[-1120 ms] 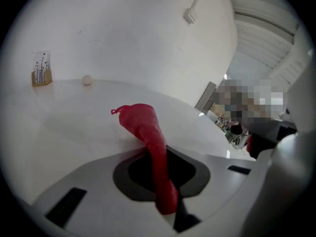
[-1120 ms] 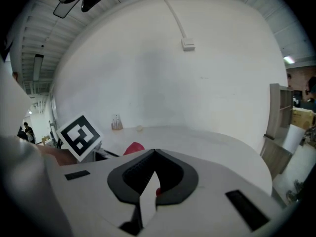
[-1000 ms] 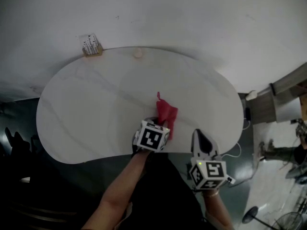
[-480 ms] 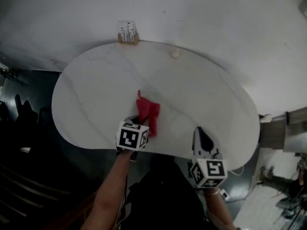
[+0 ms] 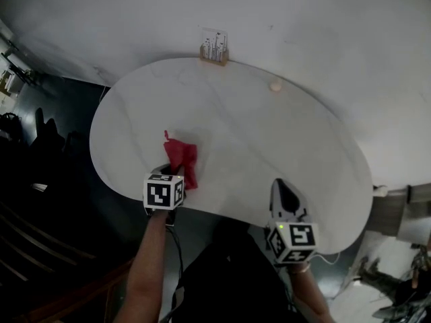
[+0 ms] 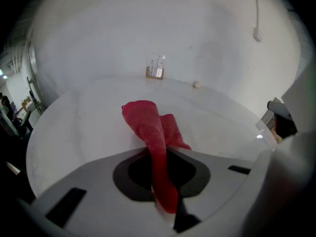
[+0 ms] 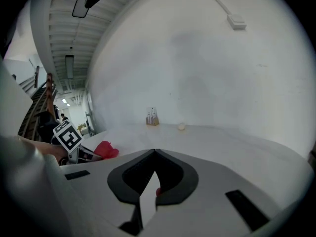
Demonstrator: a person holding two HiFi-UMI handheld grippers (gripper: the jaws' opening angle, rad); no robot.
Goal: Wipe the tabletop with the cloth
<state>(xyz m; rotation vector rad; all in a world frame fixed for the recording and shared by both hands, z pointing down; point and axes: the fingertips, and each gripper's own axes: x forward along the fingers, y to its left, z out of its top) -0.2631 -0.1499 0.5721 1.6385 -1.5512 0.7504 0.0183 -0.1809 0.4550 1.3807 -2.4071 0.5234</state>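
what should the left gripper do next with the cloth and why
Probably sweep the left gripper, shut on the cloth, across the table toward the wall: the cloth lies bunched by the near left edge, most of the top beyond it.

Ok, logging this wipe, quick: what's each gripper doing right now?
Left gripper: closed on the red cloth.
Right gripper: closed, holding nothing.

text: none legible | card stand (image 5: 214,48): print too small
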